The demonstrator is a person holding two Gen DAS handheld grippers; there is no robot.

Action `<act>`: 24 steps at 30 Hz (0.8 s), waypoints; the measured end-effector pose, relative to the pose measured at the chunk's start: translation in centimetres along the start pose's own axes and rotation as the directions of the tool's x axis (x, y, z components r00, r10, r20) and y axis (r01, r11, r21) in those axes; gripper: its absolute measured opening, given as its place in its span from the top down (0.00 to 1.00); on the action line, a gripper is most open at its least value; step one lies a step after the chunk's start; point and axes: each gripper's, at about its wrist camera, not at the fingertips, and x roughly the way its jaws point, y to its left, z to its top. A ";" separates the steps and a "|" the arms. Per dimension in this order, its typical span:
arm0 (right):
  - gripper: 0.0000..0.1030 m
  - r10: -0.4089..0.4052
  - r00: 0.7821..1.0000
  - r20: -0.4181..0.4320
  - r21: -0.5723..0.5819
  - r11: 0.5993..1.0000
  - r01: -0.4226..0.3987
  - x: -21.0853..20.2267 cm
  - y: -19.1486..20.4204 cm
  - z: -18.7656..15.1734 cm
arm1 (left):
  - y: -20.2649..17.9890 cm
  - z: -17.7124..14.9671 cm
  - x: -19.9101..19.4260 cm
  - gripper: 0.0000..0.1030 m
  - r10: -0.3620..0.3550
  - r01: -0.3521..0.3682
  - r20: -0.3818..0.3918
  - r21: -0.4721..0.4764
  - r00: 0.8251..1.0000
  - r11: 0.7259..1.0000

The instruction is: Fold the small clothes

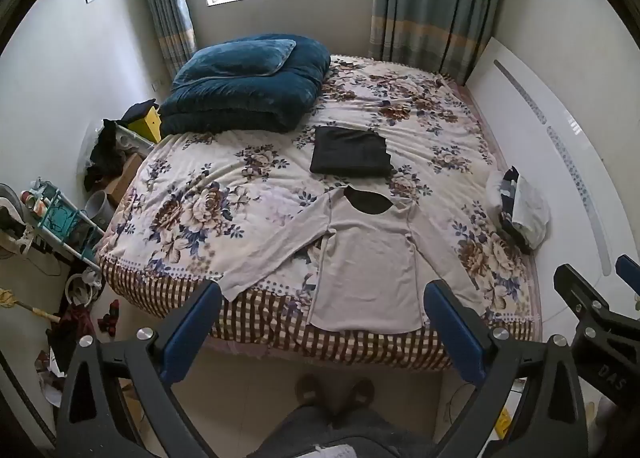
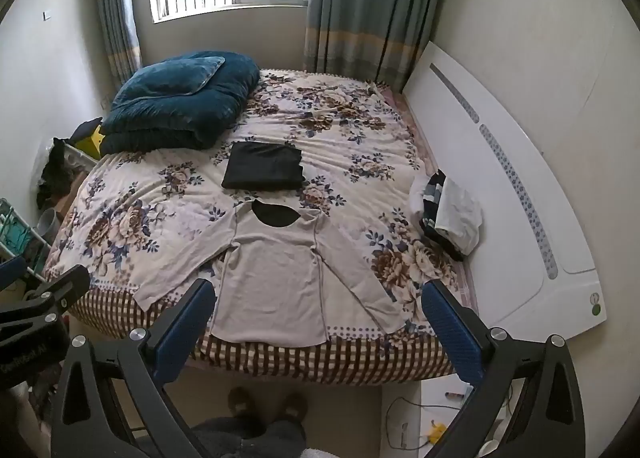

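A beige long-sleeved top (image 1: 368,254) (image 2: 276,274) lies flat on the bed's near edge, sleeves spread, neck toward the window. A folded black garment (image 1: 350,157) (image 2: 264,172) lies beyond it. A small pile of unfolded clothes (image 1: 518,210) (image 2: 450,214) sits by the headboard at the right. My left gripper (image 1: 322,300) is open and empty, held above the floor in front of the top's hem. My right gripper (image 2: 318,296) is open and empty, likewise short of the bed. Each gripper shows at the edge of the other's view.
A folded blue quilt with a pillow (image 1: 244,84) (image 2: 180,98) lies at the bed's far left. The white headboard (image 1: 560,162) (image 2: 500,194) runs along the right. Cluttered racks and boxes (image 1: 60,218) stand left of the bed. The person's feet (image 1: 334,390) stand on the floor.
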 end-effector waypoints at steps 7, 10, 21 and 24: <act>0.00 -0.005 1.000 -0.001 -0.002 1.000 0.005 0.2 0.3 0.1 | 0.0 0.0 0.0 0.00 -0.001 0.001 0.007 -0.008 1.000 1.000; 0.00 0.000 1.000 0.000 0.000 1.000 0.000 0.0 0.0 0.0 | 0.0 0.0 0.0 0.00 -0.007 0.007 0.002 -0.006 1.000 1.000; 0.00 -0.003 1.000 0.002 0.000 1.000 0.003 -0.7 0.2 0.2 | -0.3 0.1 -0.1 0.00 -0.013 0.013 0.003 -0.005 1.000 1.000; 0.00 -0.004 1.000 0.004 -0.002 1.000 0.004 -0.8 0.2 0.4 | -0.5 0.2 -0.2 0.00 -0.013 0.013 0.006 -0.007 1.000 1.000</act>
